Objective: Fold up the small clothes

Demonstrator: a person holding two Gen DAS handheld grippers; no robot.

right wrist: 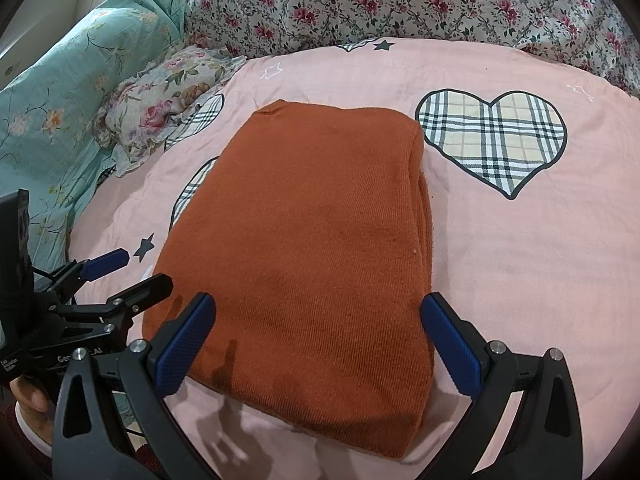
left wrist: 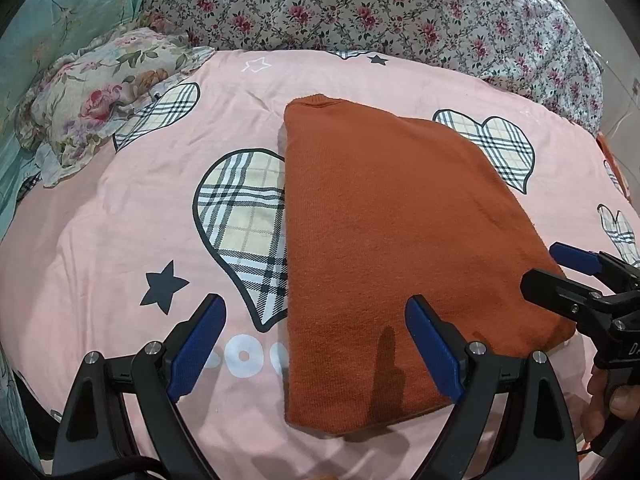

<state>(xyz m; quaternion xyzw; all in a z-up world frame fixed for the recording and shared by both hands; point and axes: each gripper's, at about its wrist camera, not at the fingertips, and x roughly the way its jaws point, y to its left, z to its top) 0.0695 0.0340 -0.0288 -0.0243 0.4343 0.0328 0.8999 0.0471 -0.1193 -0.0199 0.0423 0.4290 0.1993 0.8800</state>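
Left wrist view looks down on a pink cotton bedsheet printed with plaid hearts and dark stars [left wrist: 120,240], and on it lies the folded rust-orange knitted garment [left wrist: 380,240], a neat flat rectangle. Beyond the garment, a white quilt with red roses [left wrist: 360,4] is heaped along the far edge; off the garment's far left corner sits a pale floral frilled pillow [left wrist: 100,92], with a teal flowered blanket [left wrist: 60,12] behind it. At the garment's near end, the left gripper [left wrist: 316,340] stands wide apart, empty, straddling its left corner. The right gripper [right wrist: 316,340] also gapes over the near edge, holding nothing.
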